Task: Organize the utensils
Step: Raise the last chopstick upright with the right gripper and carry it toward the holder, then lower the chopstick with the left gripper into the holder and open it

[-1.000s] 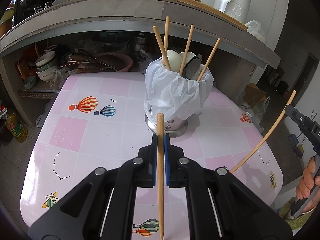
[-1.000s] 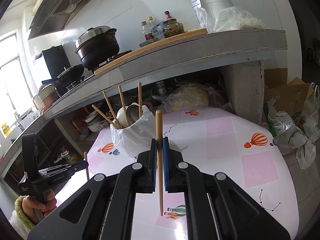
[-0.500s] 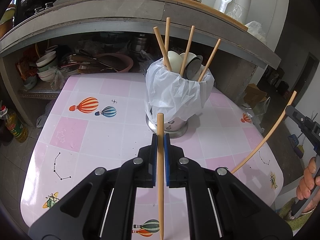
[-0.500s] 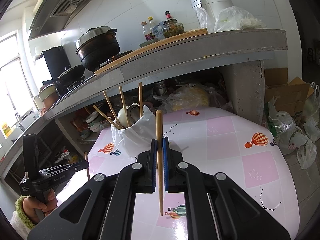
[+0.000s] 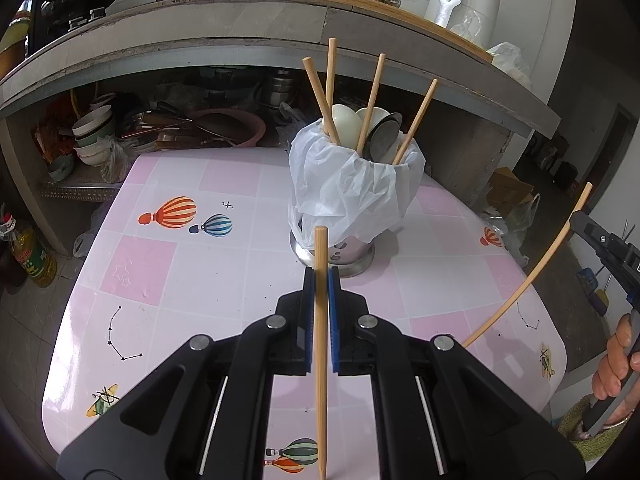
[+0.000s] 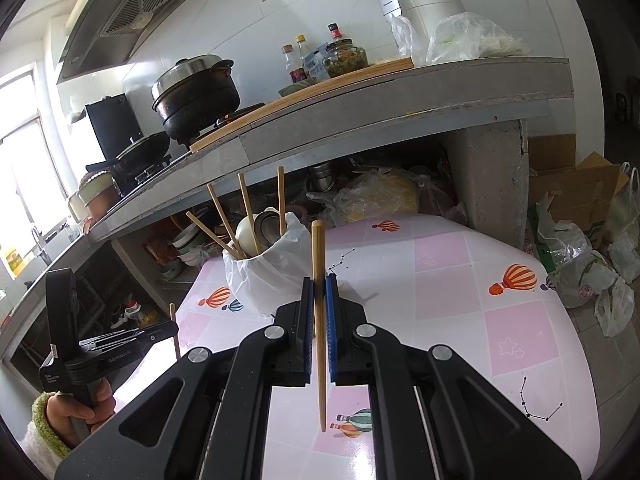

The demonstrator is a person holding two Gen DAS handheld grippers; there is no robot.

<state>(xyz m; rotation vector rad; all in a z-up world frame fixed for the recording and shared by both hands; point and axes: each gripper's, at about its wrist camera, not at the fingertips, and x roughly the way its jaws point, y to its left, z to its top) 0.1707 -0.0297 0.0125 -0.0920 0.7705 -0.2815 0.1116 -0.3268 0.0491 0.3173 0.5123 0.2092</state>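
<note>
My left gripper (image 5: 320,280) is shut on a wooden chopstick (image 5: 321,360) that stands nearly upright between its blue pads, just in front of the utensil holder (image 5: 352,188). The holder is a metal cup lined with a white plastic bag, holding several chopsticks (image 5: 370,96) and spoons (image 5: 344,124). My right gripper (image 6: 319,284) is shut on a second chopstick (image 6: 319,344), with the holder (image 6: 268,276) ahead to its left. Each gripper shows in the other's view: the right gripper (image 5: 578,220) at the right edge, the left gripper (image 6: 172,326) at the lower left.
The pink balloon-print table (image 5: 160,264) carries the holder. A grey stone counter (image 5: 240,36) overhangs the table's far side, with bowls and pans (image 5: 96,128) stored beneath. Plastic bags (image 6: 580,264) and a cardboard box (image 6: 576,188) lie on the floor at the right.
</note>
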